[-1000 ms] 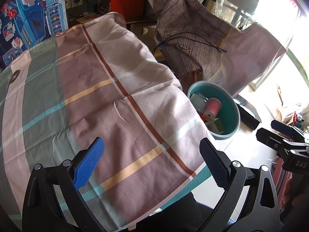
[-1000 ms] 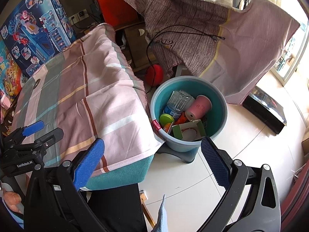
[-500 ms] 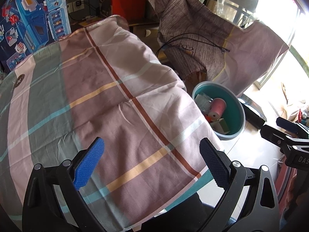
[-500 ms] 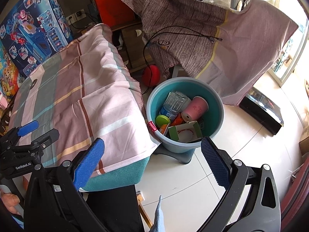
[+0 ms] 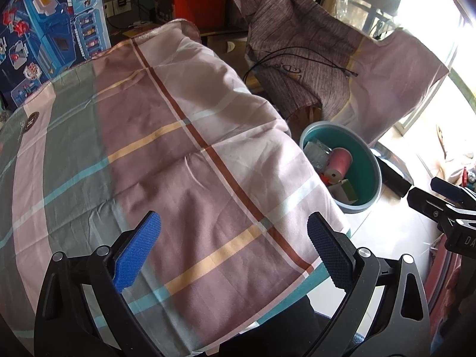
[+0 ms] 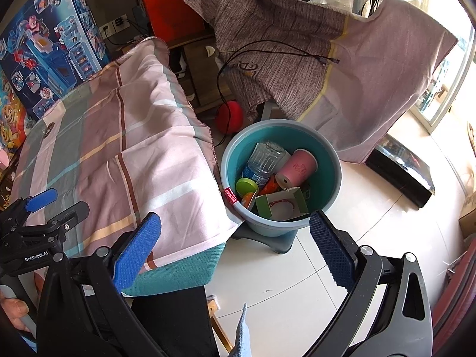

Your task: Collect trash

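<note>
A teal trash bin (image 6: 327, 160) stands on the floor beside the table; it also shows in the left wrist view (image 5: 369, 160). It holds a clear plastic bottle (image 6: 264, 157), a pink paper cup (image 6: 297, 169), a green lid (image 6: 246, 186) and a green-and-white carton (image 6: 281, 205). My left gripper (image 5: 233, 251) is open and empty above the checked tablecloth (image 5: 166, 154). My right gripper (image 6: 235, 251) is open and empty, above the floor just in front of the bin. Each gripper shows at the edge of the other's view.
A brown and pink cloth (image 6: 312, 50) with a black cable (image 6: 267, 50) drapes over furniture behind the bin. A red ball (image 6: 229, 116) lies on the floor by it. Toy boxes (image 6: 50, 56) stand at the table's far left. A black flat object (image 6: 401, 169) lies on the tiled floor at right.
Both views have shifted slightly: the table and bin sit a little further right in the left view and further left in the right view. Both grippers stay open and empty.
</note>
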Tool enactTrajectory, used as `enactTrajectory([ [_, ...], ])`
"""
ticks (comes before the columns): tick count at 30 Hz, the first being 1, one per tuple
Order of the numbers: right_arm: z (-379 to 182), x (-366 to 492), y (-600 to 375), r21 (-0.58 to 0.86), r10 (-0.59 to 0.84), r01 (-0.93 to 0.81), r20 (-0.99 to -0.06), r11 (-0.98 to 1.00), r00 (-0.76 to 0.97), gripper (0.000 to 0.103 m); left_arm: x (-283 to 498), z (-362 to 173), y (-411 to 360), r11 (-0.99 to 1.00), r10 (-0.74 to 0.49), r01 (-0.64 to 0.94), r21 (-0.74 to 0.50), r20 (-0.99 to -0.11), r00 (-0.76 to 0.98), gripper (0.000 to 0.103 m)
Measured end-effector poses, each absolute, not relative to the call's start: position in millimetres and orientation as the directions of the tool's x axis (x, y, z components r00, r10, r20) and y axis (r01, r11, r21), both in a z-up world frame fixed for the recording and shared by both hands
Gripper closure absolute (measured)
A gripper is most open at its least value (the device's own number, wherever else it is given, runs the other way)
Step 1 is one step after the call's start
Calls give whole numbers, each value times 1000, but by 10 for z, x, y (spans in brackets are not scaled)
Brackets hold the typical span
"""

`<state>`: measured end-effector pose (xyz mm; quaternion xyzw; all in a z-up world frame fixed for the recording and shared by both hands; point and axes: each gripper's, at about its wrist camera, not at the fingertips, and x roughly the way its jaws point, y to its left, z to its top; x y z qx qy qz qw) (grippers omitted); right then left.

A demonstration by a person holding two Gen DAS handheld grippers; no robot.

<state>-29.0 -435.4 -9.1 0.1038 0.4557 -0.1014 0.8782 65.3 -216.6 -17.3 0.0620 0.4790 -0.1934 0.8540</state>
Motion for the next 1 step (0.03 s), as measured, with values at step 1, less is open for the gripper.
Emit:
enactTrajectory([
  [1,-92,-290,-4353,85,-90,275,-820,958,565,7,658,-184,-2152,918,-271,388,-83,-844,463,4],
])
